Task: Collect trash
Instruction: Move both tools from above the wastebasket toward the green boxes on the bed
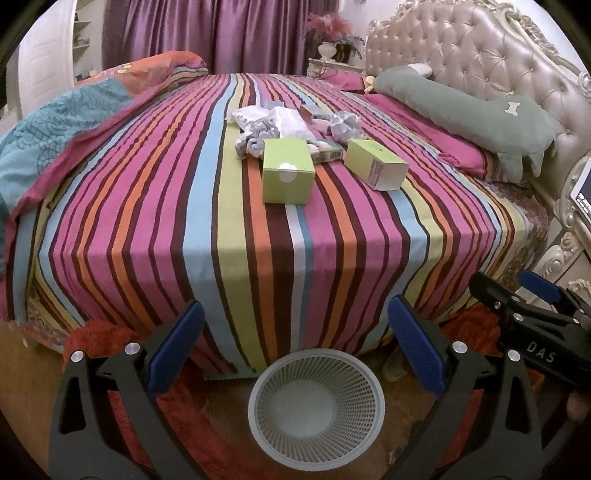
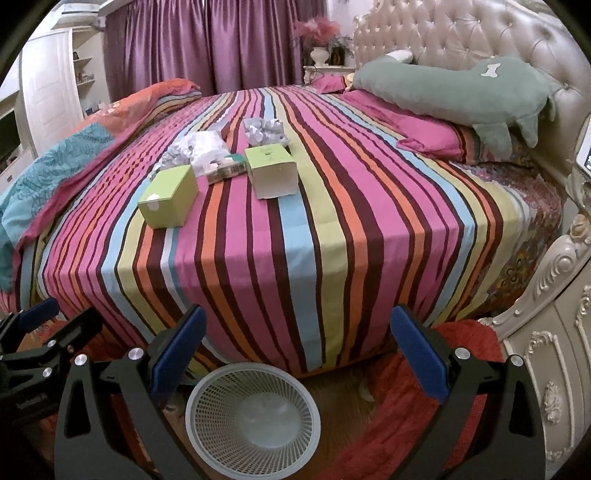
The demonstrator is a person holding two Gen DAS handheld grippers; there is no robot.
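Left wrist: green box long axis toward basket.

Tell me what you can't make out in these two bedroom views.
- Small packet: left wrist view, label too small to read.
- Items behind the clear plastic bag: right wrist view, hidden.
- Bedside screen: left wrist view, cut off by the edge.
- Basket floor: blurred, contents unclear.

A home bedroom — striped bed; tufted headboard; purple curtains
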